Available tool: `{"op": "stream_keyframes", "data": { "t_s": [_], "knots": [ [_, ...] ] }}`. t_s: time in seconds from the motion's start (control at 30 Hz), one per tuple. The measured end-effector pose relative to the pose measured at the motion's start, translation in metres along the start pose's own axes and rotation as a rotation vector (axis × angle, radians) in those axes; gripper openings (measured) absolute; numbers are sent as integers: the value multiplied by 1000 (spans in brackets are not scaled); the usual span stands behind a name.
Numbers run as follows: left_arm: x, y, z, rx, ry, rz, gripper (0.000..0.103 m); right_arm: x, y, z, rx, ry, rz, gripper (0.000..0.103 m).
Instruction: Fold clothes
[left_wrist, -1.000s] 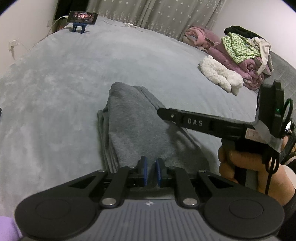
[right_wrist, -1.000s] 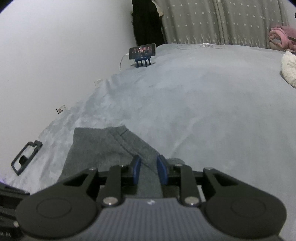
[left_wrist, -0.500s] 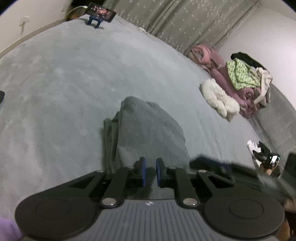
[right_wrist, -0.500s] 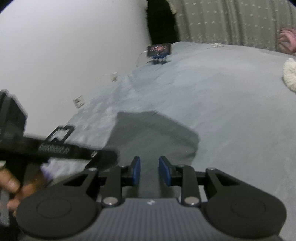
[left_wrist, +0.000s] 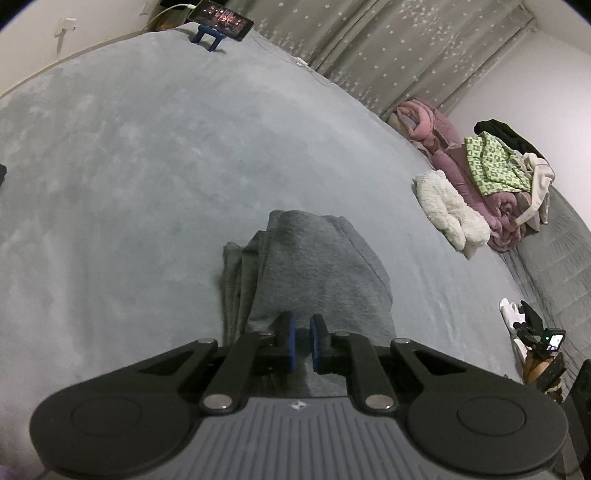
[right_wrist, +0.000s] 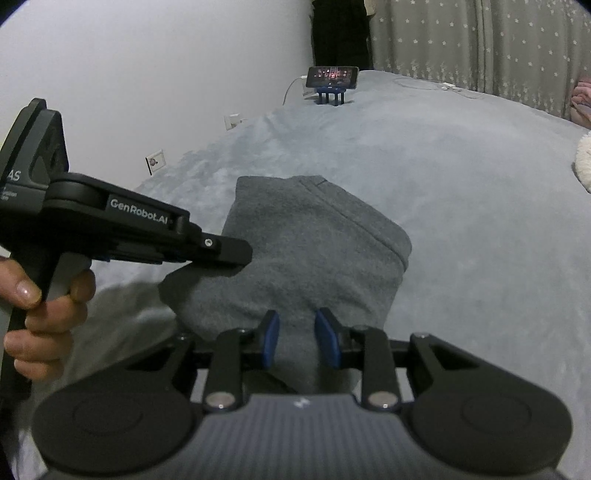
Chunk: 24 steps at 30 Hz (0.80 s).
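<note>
Grey garment (left_wrist: 306, 273), folded bundle on bed (left_wrist: 129, 166). Left gripper (left_wrist: 302, 345) pinches its near edge; right gripper (right_wrist: 297, 341) parted, empty. Keep layers aligned, pls.

We see the folded garment (left_wrist: 314, 266) on the bed (left_wrist: 147, 147). A clothes pile (left_wrist: 480, 177) lies to its right. A phone (left_wrist: 221, 18) stands behind.

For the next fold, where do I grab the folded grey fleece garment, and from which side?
Probably the near edge of the folded grey fleece garment, approached low from the operator's side. That edge lies right ahead of the right gripper, while the far end carries a thick seamed band. The left gripper is already at its left edge.
</note>
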<state>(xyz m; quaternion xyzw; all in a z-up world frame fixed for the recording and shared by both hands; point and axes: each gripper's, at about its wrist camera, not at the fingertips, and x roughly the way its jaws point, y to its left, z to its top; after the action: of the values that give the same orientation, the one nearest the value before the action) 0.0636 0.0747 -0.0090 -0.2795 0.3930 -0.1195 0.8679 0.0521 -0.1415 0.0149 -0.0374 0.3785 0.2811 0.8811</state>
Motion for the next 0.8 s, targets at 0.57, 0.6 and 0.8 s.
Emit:
{"op": "stream_keyframes", "data": {
  "t_s": [0.57,0.6,0.8],
  "knots": [
    [19,-11,20,97,-128,-24,14,-2,3,-5,-12,-7,-6,29],
    [21,-8,21,88,-125,-18,13,-2,4,-5,-13,-8,-6,29],
    [24,3,19,46,-110,-16,7,-2,1,-6,-4,-18,5,29]
  ]
}}
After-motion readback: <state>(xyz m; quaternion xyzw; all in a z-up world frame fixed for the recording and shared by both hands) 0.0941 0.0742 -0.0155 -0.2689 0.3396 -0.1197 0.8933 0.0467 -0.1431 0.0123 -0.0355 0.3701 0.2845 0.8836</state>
